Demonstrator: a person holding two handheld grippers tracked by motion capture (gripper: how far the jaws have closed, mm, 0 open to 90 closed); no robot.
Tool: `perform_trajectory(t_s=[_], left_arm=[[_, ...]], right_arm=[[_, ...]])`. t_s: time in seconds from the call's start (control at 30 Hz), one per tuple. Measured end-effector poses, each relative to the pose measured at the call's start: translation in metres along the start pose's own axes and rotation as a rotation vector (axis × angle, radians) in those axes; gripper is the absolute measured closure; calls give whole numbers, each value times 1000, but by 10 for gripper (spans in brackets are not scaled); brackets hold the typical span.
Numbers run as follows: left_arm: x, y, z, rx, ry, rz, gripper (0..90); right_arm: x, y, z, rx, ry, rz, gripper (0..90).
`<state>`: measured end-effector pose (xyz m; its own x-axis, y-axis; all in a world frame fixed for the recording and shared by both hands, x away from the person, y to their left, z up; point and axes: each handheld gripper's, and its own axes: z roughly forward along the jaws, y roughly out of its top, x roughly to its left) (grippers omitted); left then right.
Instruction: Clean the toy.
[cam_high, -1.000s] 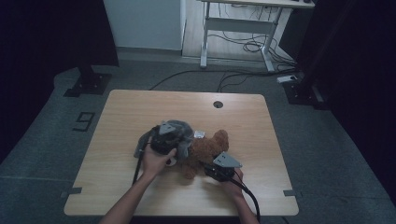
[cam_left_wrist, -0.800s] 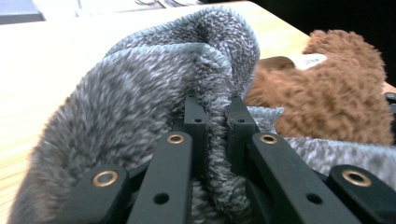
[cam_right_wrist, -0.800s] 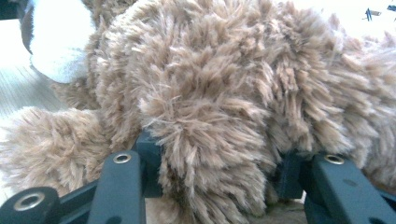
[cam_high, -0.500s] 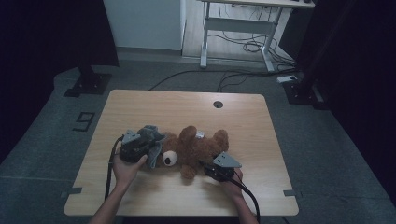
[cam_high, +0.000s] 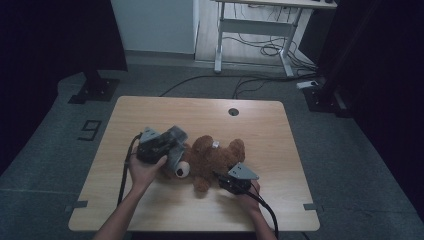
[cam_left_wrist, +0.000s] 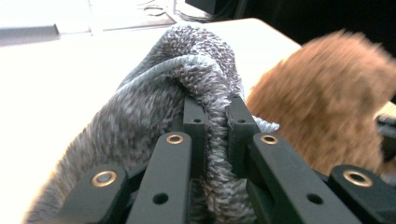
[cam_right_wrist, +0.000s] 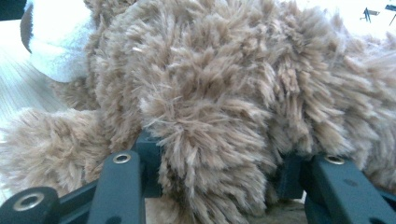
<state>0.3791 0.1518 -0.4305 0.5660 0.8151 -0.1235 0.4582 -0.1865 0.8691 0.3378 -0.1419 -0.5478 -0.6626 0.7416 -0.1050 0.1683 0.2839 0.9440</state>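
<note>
Left tool (cam_left_wrist: 215, 140) pinching grey knit hat (cam_left_wrist: 154, 107), right tool (cam_right_wrist: 219, 186) gripping teddy bear (cam_right_wrist: 224, 93) (lying flat)

Both forearms bare, no sleeves visible. Left gripper (cam_high: 175, 150): dark grey-black body, grey three-cornered top plate, black cable trailing toward the table's near edge. Right gripper (cam_high: 222, 179): same build, grey plate, black cable. Jaws matte black, flat bars with brass-ringed rivets and small plain holes.

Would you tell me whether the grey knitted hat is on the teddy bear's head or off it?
Off: the grey knitted hat hangs pinched in the left gripper beside the teddy bear.
</note>
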Motion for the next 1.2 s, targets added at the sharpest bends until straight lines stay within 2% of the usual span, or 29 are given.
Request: perform_trajectory(t_s=[0.13,0.2,0.27,0.33,0.43,0.53,0.67,0.7,0.77,0.83,0.87,0.93,1.0,1.1,1.17,1.2], left_arm=[[-12,18,32,42,-7,23,818],[-15,21,48,72,-16,23,817],[-15,20,63,101,-20,17,815],[-13,16,71,121,-27,8,814],[-9,4,81,163,-41,-12,816],[-10,-5,76,150,-48,-20,822],[-18,-17,63,136,-57,7,826],[-20,-22,58,120,-62,11,826],[-22,-30,51,88,-77,-2,828],[-24,-36,46,65,-86,-5,830],[-25,-39,44,56,-89,-4,831],[-27,-44,39,40,-95,-5,832],[-30,-48,35,27,-100,4,832],[-33,-53,31,19,-103,14,833],[-36,-55,29,12,-101,22,833],[-37,-55,29,10,-100,23,833]], right_arm=[[-2,0,2,-1,-71,-61,497],[-8,-1,3,0,-89,-53,500],[-11,-1,3,-3,-87,-52,501],[-11,-2,2,-8,-78,-75,503],[-11,-2,2,-8,-73,-87,500],[-10,-1,1,-3,-66,-94,468],[-6,0,-5,20,-54,-75,310],[-6,0,-7,28,-50,-68,283],[-5,1,-17,34,-20,-36,273],[-7,2,-29,25,28,-2,249],[-8,3,-37,12,46,17,244],[-16,8,-54,-31,71,87,205],[-24,15,-69,-56,40,124,174],[-30,30,-87,-105,3,146,145],[-32,44,-94,-120,10,147,132],[-33,55,-95,-111,11,134,129]])
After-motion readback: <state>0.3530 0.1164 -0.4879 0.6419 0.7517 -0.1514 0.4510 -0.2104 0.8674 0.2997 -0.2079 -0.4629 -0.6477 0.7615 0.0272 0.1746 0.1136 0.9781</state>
